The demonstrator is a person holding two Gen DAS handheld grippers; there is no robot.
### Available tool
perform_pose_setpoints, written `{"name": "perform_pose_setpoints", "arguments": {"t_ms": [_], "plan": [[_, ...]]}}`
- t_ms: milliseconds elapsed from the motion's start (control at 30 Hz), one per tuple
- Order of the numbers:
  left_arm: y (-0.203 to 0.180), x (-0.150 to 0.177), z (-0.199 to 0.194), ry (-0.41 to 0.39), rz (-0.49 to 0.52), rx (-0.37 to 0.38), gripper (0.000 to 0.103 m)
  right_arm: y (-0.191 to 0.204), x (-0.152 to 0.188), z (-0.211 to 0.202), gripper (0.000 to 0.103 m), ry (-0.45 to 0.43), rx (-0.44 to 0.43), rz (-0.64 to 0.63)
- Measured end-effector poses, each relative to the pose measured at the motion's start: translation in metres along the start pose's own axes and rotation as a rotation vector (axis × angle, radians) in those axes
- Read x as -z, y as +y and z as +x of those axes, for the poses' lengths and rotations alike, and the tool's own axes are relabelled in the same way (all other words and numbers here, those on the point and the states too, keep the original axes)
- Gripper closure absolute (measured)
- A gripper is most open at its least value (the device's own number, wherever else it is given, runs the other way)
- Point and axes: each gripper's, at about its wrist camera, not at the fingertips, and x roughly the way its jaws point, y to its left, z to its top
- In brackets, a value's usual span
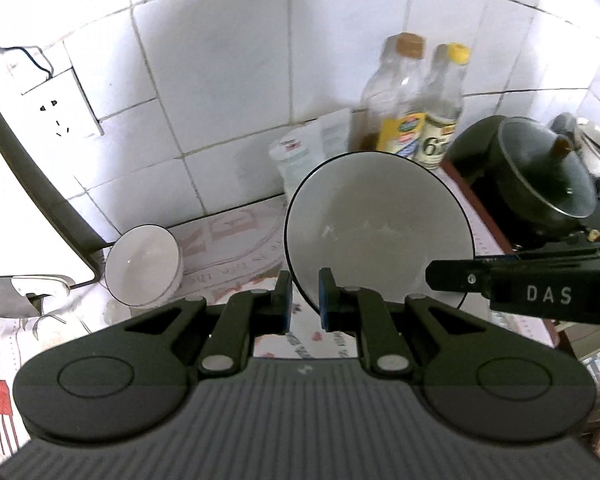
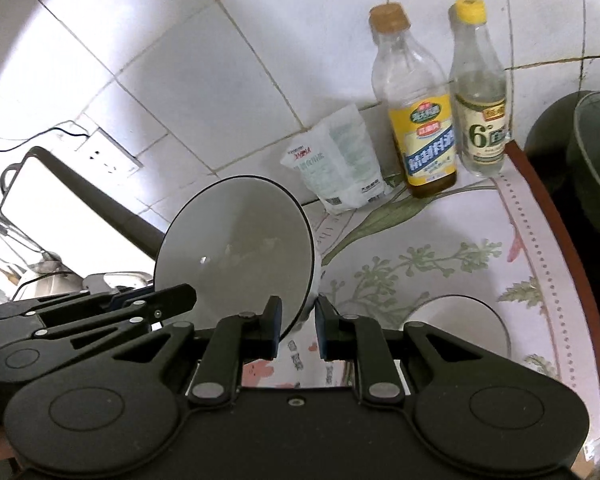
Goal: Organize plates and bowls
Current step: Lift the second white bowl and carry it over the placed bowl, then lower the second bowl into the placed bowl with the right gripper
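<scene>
White small bowl [image 1: 143, 266] is seen by left view only; large bowl's [image 1: 376, 224] rim is pinched by left gripper [image 1: 305, 300] and right gripper [image 2: 298, 326].

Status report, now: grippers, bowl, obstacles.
Left gripper and right gripper both shut on big bowl rim, bowl lifted and tilted. Small bowl on counter below left. Bottles behind, clear.

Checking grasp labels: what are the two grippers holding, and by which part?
Both hold one white ceramic bowl with a thin black rim, lifted and tilted. Left hand-held gripper and right hand-held gripper each pinch its rim at separate spots.
</scene>
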Motion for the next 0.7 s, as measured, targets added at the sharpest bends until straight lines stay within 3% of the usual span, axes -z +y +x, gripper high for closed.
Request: {"name": "perform_pose_setpoints", "arguments": {"t_ms": [333, 700], "plan": [[-0.044, 0.014, -0.030, -0.026, 0.040, 0.028, 0.091, -0.027, 0.019, -0.048, 0.081, 0.012, 0.001, -0.015], [-0.082, 0.037, -0.009, 0.043, 0.067, 0.079, 0.091, -0.065, 0.051, -0.056, 0.081, 0.039, 0.039, 0.025]]}}
